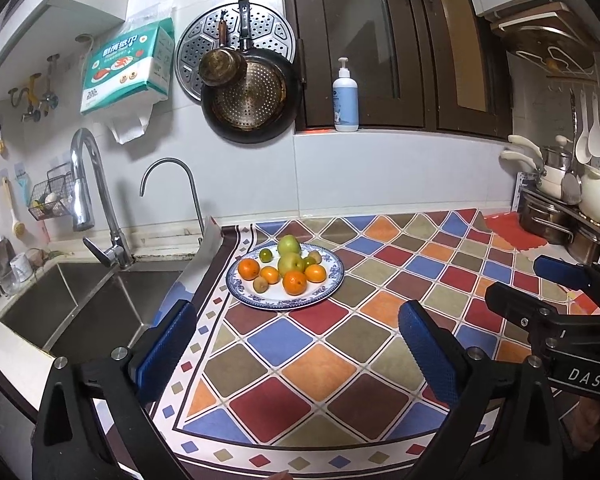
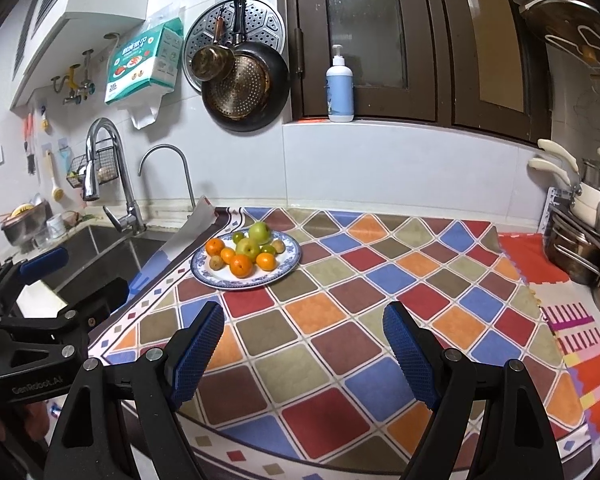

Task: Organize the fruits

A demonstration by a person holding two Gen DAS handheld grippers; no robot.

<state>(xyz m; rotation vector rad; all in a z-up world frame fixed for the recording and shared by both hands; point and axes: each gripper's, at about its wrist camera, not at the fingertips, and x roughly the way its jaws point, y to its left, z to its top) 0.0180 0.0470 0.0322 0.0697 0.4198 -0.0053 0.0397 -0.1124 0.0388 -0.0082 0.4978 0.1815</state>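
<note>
A blue-rimmed white plate (image 1: 328, 286) (image 2: 290, 260) sits on the counter near the sink, holding oranges (image 1: 295, 282) (image 2: 241, 266), two green apples (image 1: 291, 264) (image 2: 248, 248), kiwis (image 1: 261, 285) and small green fruits (image 1: 265, 255). My left gripper (image 1: 296, 344) is open and empty, hovering well short of the plate; it also shows at the left edge of the right wrist view (image 2: 72, 278). My right gripper (image 2: 304, 344) is open and empty, also short of the plate; it shows at the right of the left wrist view (image 1: 540, 280).
A colourful diamond-patterned mat (image 1: 340, 360) (image 2: 380, 300) covers the counter. A steel sink (image 1: 80, 304) with two faucets (image 1: 96, 200) lies left of the plate. Pots and utensils (image 1: 560, 200) (image 2: 580, 232) stand at the right. Pans (image 1: 252, 92) hang on the wall.
</note>
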